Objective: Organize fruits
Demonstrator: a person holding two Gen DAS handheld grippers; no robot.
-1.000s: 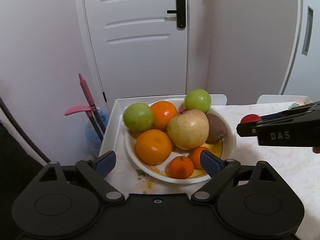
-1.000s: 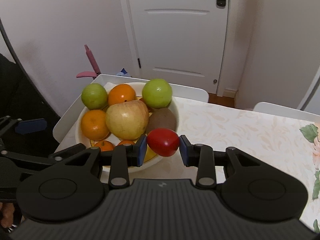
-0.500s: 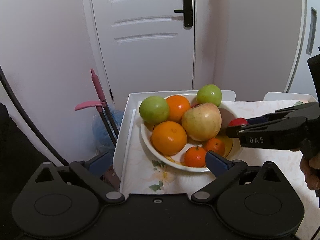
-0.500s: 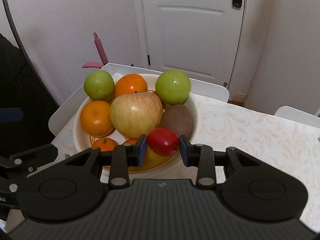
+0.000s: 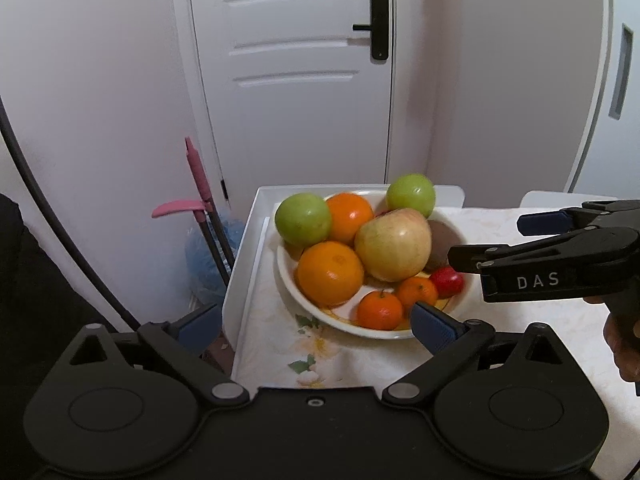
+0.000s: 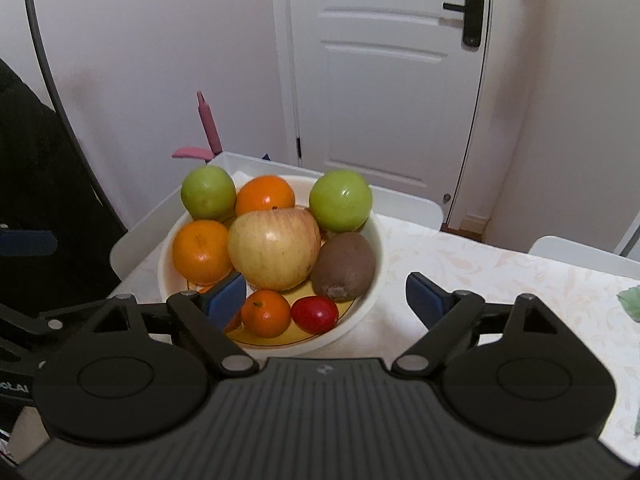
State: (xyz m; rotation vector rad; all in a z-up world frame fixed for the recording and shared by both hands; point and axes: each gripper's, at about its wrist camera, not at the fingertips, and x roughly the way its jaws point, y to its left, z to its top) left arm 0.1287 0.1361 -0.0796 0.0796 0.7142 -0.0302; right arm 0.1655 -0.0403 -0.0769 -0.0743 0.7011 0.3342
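Observation:
A white bowl (image 6: 376, 240) (image 5: 288, 280) holds two green apples (image 6: 341, 199), a large yellow apple (image 6: 274, 248), oranges (image 6: 202, 251), small tangerines (image 6: 265, 313), a kiwi (image 6: 344, 266) and a small red tomato (image 6: 315, 314) (image 5: 447, 281). My right gripper (image 6: 326, 294) is open just above the bowl's near rim, the tomato lying in the bowl between its fingers, free of them. It shows from the side in the left wrist view (image 5: 504, 244). My left gripper (image 5: 316, 326) is open and empty, left of and in front of the bowl.
The bowl sits on a table with a floral cloth (image 6: 480, 268) near its left corner (image 5: 248, 264). A pink-handled tool (image 5: 198, 176) and a blue bag (image 5: 208, 256) stand on the floor by the white door (image 5: 296, 80). White chair backs (image 6: 580, 256) are behind the table.
My right gripper moved over the bowl, opened and let the red tomato go into it. My left gripper drew back and to the left.

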